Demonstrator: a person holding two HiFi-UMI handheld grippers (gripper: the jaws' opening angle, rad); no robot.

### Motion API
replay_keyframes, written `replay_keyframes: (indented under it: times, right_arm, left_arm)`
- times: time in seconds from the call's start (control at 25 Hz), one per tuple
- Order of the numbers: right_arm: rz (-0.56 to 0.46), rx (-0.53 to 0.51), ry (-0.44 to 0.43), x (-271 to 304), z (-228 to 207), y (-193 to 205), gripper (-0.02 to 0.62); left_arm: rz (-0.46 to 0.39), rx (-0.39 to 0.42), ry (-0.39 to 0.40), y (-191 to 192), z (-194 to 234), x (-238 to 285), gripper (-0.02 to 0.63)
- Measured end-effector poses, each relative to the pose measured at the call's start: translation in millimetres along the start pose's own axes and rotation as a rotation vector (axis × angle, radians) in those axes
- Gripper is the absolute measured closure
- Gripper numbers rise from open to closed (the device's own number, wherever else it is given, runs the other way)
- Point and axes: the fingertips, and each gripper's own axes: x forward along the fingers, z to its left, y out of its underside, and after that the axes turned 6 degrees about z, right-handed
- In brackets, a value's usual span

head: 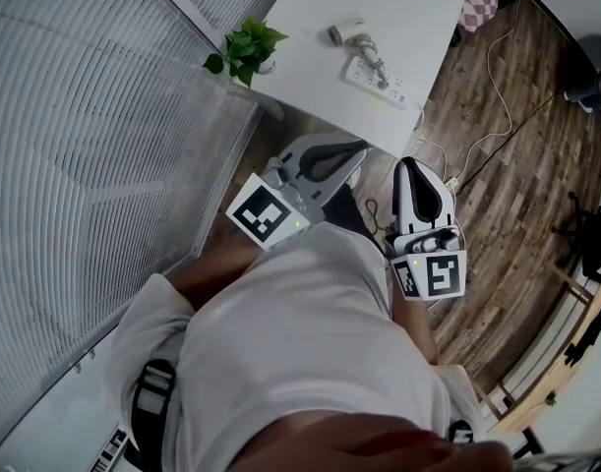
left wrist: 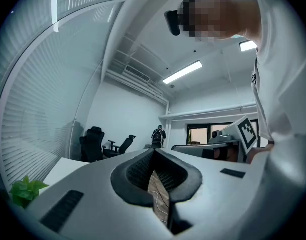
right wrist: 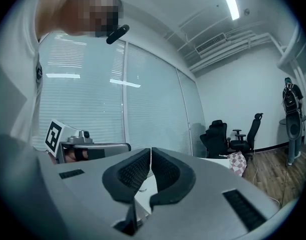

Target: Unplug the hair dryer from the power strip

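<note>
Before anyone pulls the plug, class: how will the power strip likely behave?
The power strip looks slim and light, lying loose on the table, so it probably slides or lifts. Its boxy casing looks rigid, unlikely to flex.

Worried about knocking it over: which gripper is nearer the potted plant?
Left. The left gripper is just off the table's near edge, below-right of the potted plant; the right gripper is farther right.

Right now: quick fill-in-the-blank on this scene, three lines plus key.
1. The hair dryer and power strip lie on the white ____.
2. The green ____ stands at its corner nearest the blinds.
3. The left gripper and right gripper, both shut, hold ____.
Missing: table; plant; nothing.
</note>
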Motion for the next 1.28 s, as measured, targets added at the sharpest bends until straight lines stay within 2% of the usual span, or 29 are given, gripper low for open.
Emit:
replay_keyframes:
  times: [0.8,1.12,1.28]
  right_arm:
    - [0.01,-0.009,-0.063,69.7,-145.6,-18.0,0.561]
    - [0.029,-0.01,-0.092,81.2,-172.3,-9.6,0.561]
    - [0.04,-0.02,-0.117,86.9,-176.7,-3.9,0.561]
  left_arm:
    - [0.048,0.02,-0.065,-9.1,67.9,145.6,0.577]
    - [0.063,0.015,-0.097,-2.5,79.0,171.2,0.577]
    - [0.089,0.077,-0.121,2.5,81.8,178.6,0.577]
